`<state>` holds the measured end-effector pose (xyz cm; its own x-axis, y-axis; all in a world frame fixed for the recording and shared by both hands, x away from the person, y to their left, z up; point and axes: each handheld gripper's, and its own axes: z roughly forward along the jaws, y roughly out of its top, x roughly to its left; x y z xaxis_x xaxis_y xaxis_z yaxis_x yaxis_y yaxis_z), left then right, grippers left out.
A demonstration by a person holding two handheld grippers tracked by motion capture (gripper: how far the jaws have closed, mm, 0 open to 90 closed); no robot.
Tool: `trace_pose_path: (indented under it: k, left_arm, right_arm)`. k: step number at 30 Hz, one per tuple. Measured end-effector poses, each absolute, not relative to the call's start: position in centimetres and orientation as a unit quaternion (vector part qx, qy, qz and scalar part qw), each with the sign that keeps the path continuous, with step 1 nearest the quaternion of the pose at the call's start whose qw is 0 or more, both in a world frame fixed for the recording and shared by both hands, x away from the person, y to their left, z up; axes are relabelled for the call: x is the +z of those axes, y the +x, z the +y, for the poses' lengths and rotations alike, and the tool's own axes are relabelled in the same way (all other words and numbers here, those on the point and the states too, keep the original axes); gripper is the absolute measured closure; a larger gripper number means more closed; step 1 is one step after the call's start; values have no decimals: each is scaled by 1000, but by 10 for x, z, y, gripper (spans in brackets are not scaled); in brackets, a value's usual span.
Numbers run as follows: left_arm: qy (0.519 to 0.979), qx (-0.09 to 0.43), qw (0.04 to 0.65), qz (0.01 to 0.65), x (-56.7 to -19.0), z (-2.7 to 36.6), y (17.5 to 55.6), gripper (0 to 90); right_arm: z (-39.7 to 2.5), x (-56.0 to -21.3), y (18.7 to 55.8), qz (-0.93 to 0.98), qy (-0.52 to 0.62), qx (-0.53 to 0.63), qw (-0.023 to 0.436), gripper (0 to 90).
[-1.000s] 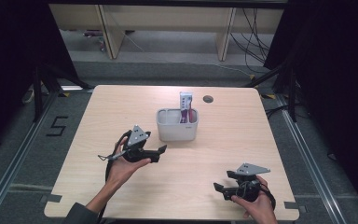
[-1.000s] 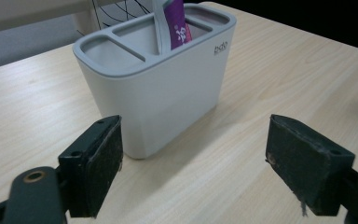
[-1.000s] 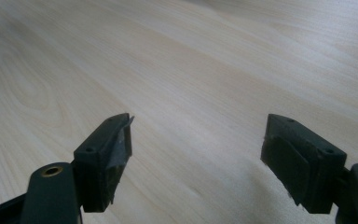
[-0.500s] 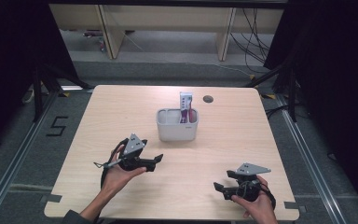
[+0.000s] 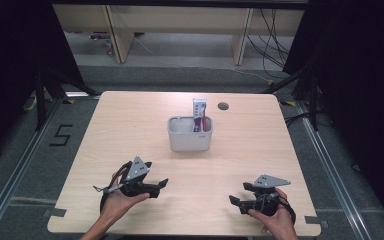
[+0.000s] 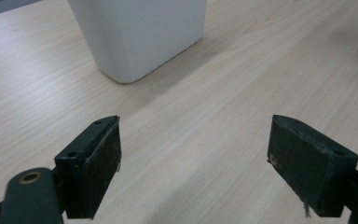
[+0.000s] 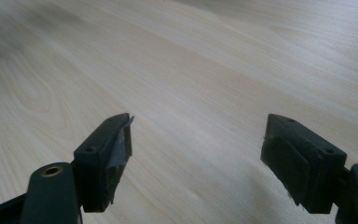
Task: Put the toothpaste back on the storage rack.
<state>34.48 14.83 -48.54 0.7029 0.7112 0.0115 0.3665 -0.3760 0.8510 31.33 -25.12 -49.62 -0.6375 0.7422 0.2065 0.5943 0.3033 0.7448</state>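
Observation:
A white bin (image 5: 190,134) stands at the middle of the wooden table (image 5: 130,120), with a white-and-pink package (image 5: 199,111) upright in its right side. My left gripper (image 5: 161,186) rests low over the table's front left, open and empty, pointing right. The left gripper view has the bin (image 6: 140,32) just ahead of the open gripper (image 6: 193,163). At the front right, my right gripper (image 5: 236,201) is open and empty, pointing left. The right gripper view has the gripper (image 7: 196,158) over bare wood.
A dark round grommet (image 5: 223,106) sits in the table near the back edge. Beyond the table are a grey floor, cables and wooden furniture legs. Dark curtains hang at both sides.
My left gripper has drawn back from beside the bin toward the front left edge of the table. The right gripper has stayed in place.

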Motion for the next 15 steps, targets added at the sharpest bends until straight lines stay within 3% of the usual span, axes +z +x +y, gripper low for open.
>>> trace_pose_path:
  k: [15]
  left_arm:
    - [822, 188, 426, 327, -502, 163, 311, 168]
  right_arm:
    - [-250, -495, 312, 809, 407, 414, 91, 250]
